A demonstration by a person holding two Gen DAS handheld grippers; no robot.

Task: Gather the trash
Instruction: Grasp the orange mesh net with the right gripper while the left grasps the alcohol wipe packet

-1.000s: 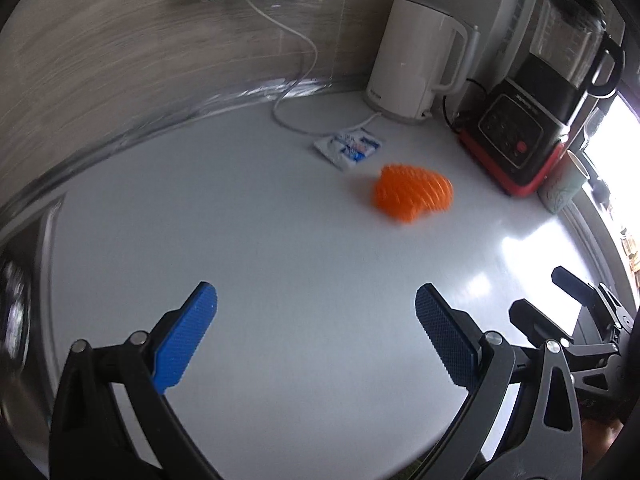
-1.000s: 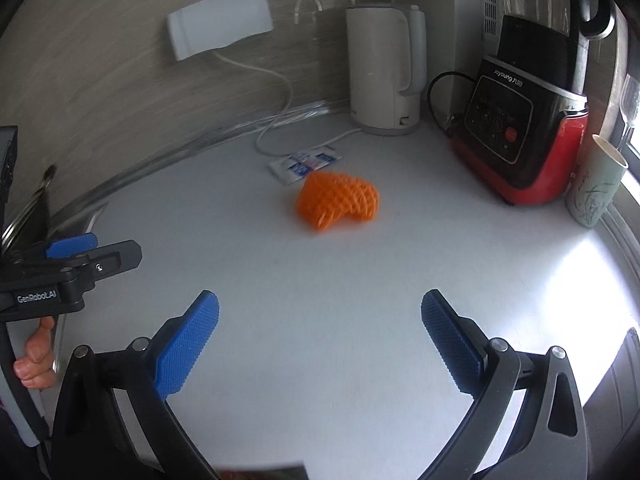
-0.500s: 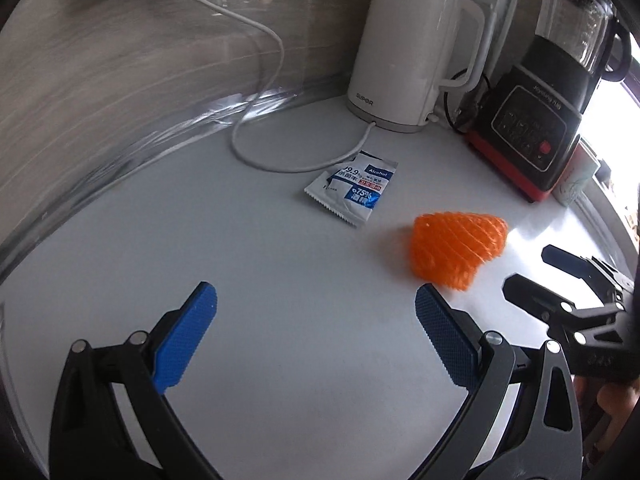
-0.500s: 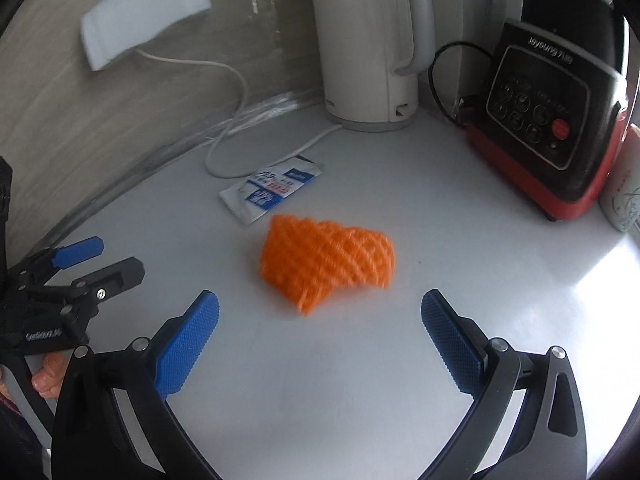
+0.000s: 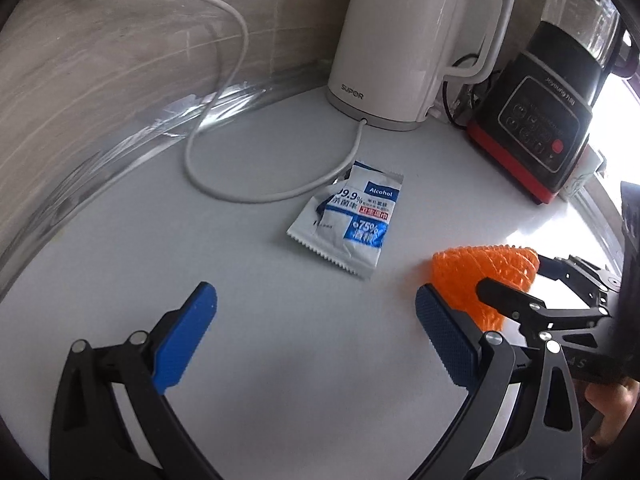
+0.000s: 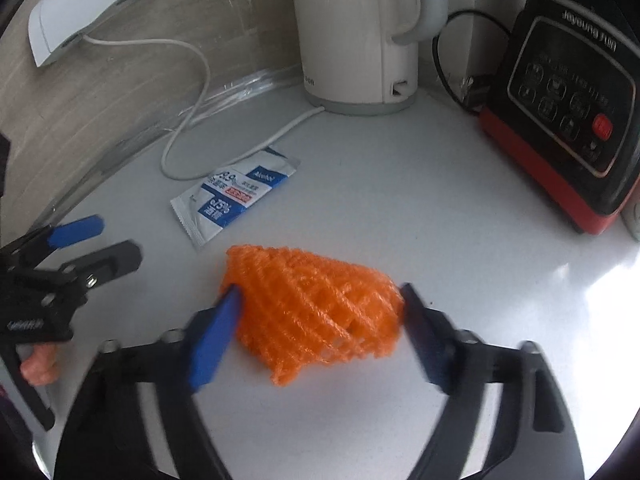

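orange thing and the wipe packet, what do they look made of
Orange net: looks like foamed plastic mesh, matte, going by its open lattice of thick soft strands. The right gripper brackets it.

Wipe packet: probably printed plastic or foil film, slightly glossy, judging by its creases, serrated edge and torn top.

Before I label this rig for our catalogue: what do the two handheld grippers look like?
Both the left gripper and right gripper have black linkage arms with silver rivets and blue textured finger pads. Small pale lettering marks the left body in the right wrist view. No cables or sleeves visible.
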